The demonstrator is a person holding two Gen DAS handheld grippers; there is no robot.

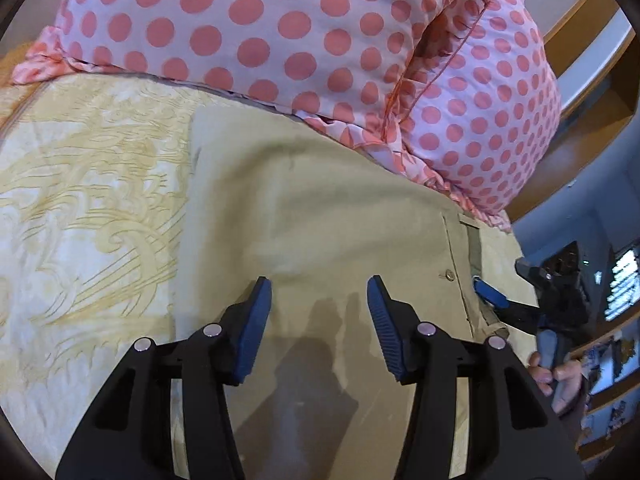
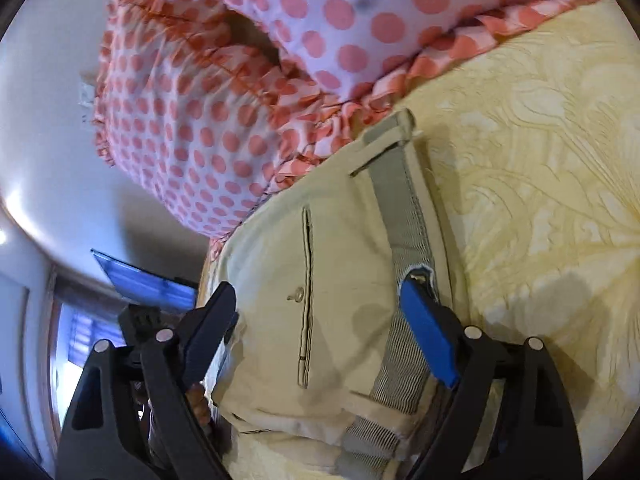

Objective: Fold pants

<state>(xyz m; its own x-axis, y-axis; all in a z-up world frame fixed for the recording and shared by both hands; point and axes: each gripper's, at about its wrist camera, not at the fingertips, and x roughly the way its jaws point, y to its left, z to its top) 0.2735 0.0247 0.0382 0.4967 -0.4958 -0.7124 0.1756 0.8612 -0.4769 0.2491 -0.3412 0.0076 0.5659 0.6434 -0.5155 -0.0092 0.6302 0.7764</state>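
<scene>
1. Right wrist view alone shows the pants' (image 2: 344,280) striped grey waistband lining (image 2: 404,248); left wrist view shows the smooth leg cloth.
2. Khaki pants lie folded on a yellow patterned bedspread (image 1: 88,200), beside polka-dot pillows (image 1: 280,28), with a buttoned pocket (image 2: 306,296).
3. Left gripper (image 1: 320,308) and right gripper (image 2: 320,312) both hover with fingers apart.

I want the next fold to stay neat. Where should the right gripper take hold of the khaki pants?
Probably the waistband of the khaki pants, coming in from its open edge toward the yellow bedspread. It is a thick, flat band lying exposed, and the right gripper already straddles that end with jaws open.
</scene>
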